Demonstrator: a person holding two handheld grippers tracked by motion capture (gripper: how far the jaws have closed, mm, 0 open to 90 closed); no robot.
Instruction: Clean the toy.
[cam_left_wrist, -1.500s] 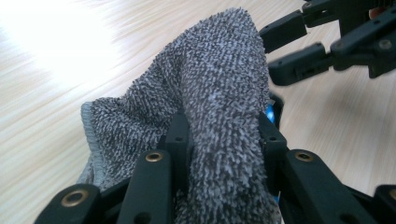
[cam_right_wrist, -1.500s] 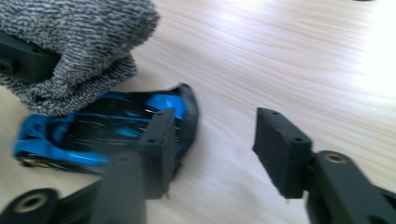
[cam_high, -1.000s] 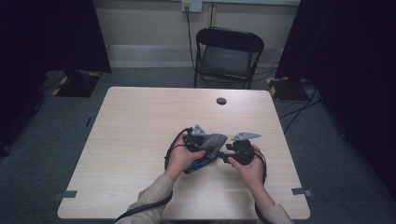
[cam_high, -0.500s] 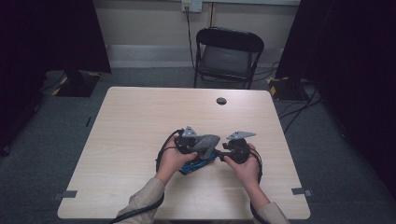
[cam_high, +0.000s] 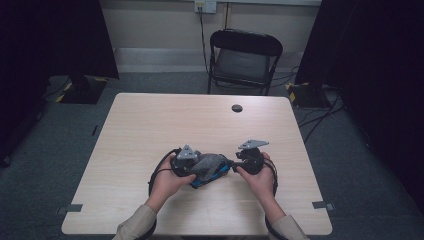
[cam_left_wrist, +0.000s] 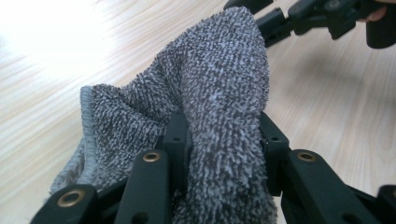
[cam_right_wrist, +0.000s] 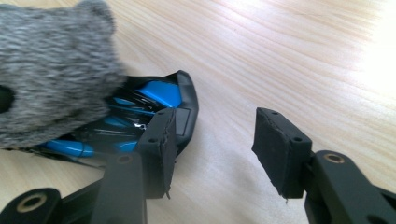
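Note:
A grey terry cloth (cam_left_wrist: 219, 93) is pinched between the jaws of my left gripper (cam_left_wrist: 224, 135). It drapes over a blue and black object (cam_high: 212, 179) lying on the wooden table (cam_high: 150, 125) near the front. In the high view the left gripper (cam_high: 200, 167) points right, toward my right gripper (cam_high: 231, 164). The right gripper (cam_right_wrist: 215, 140) stands open just right of the blue and black object (cam_right_wrist: 159, 93), its left pad beside the object's edge. Its jaws have just been closing, with only bare table between them. The cloth (cam_right_wrist: 51, 70) hides most of the object.
A small black round cap (cam_high: 237, 108) sits in the table's far middle. A black folding chair (cam_high: 244, 57) stands behind the table. A cable (cam_high: 156, 175) loops by the left hand. Bare wood lies to the left and far side.
The left hand has moved left and a little nearer the front edge, taking the cloth with it. The right hand has stayed almost where it was.

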